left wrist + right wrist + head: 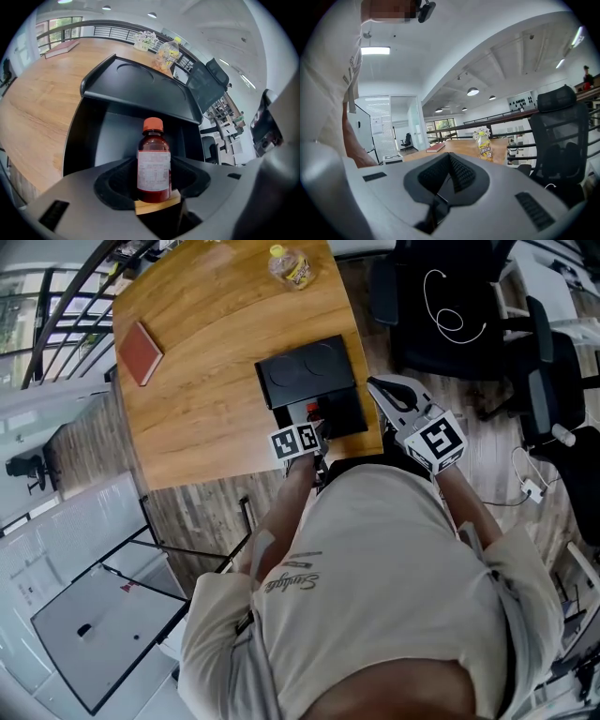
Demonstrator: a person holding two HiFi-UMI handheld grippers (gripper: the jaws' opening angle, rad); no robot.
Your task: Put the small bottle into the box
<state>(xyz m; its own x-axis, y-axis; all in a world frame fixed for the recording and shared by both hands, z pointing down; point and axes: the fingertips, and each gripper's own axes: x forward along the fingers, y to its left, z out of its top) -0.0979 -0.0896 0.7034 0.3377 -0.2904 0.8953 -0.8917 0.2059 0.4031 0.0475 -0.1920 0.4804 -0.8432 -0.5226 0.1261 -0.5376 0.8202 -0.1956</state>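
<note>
Left hand-held gripper (153, 190) clamped low on small bottle (153, 161): light, stiff, slick, possibly glass; hold labelled middle. Box (89, 136) at 12 o'clock.

Table (206, 399): you have a wooden top, curved on its right edge | near right corner: black box (319, 395) stands open, lid swung back toward the far side | left: red book (141, 352) lies flat, well apart from the box | far edge: drink bottle (289, 266) (clear, yellow cap)
</note>
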